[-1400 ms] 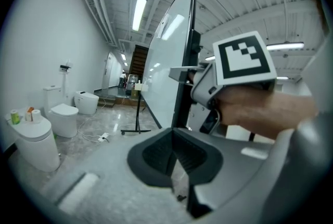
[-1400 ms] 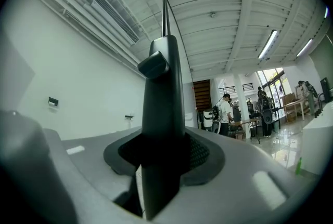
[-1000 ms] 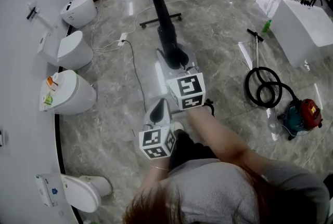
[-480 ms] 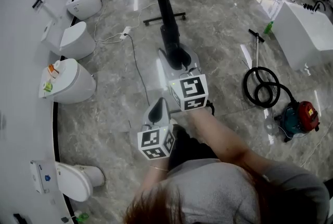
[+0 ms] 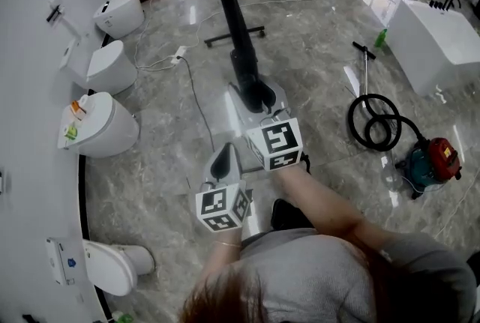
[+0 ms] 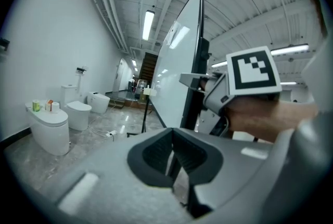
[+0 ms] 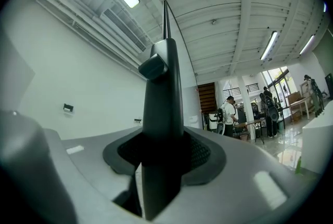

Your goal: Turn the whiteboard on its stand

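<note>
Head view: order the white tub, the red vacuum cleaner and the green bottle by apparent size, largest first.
1. white tub
2. red vacuum cleaner
3. green bottle, though it stands farther off

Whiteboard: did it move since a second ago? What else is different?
A little. The right gripper, clamped on the black edge of the whiteboard, has drawn it slightly toward the person. The person's foot has stepped to the right in the head view. The left gripper stays beside the board. The grip is unchanged, and the toilets and vacuum cleaner have not moved.
</note>
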The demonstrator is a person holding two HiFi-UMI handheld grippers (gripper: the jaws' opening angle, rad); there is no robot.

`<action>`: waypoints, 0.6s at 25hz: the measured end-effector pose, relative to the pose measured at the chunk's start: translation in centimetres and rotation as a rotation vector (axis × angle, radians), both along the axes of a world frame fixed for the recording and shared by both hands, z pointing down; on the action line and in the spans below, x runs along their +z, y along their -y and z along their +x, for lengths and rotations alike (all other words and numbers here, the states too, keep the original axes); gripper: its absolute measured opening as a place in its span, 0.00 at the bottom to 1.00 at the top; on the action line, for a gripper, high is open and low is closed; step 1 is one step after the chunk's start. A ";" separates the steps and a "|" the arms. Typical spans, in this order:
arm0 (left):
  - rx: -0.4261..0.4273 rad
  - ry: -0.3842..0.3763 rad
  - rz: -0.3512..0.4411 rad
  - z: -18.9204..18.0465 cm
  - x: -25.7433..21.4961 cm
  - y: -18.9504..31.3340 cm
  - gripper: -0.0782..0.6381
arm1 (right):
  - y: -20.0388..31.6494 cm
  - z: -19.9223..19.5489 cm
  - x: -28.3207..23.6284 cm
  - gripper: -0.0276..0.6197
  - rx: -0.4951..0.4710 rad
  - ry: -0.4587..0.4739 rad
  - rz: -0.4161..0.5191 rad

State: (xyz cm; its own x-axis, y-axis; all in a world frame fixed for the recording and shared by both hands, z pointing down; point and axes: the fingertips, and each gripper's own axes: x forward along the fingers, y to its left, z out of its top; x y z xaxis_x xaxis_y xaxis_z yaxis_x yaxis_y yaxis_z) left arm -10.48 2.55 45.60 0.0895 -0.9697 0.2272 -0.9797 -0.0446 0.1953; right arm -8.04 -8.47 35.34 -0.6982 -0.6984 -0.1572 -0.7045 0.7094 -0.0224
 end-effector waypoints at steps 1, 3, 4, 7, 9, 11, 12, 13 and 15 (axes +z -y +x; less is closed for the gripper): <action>0.009 -0.003 -0.002 0.4 0.1 -0.5 0.10 | -0.5 0.4 0.0 0.32 0.002 0.002 0.000; 0.023 -0.008 -0.008 1.0 0.2 -1.6 0.10 | -1.5 1.1 0.0 0.31 0.012 0.008 0.001; 0.027 -0.006 -0.011 1.1 0.1 -2.2 0.10 | -2.0 1.5 -0.1 0.30 0.018 0.011 0.001; 0.037 0.011 -0.016 1.3 -0.1 -3.8 0.10 | -3.6 2.3 -0.1 0.30 0.031 0.012 0.004; 0.053 0.022 -0.017 1.6 -0.2 -4.8 0.10 | -4.8 2.6 -0.2 0.29 0.043 0.013 0.015; 0.065 0.025 -0.022 2.0 0.0 -5.9 0.10 | -6.0 3.0 -0.2 0.29 0.053 0.023 0.020; 0.071 0.025 -0.026 2.4 0.2 -6.4 0.10 | -6.5 3.3 -0.2 0.29 0.054 0.031 0.020; 0.078 0.025 -0.031 2.8 0.5 -6.9 0.10 | -7.0 3.6 -0.2 0.29 0.054 0.035 0.021; 0.096 0.033 -0.037 3.7 0.6 -7.8 0.10 | -7.8 4.4 -0.3 0.29 0.055 0.034 0.021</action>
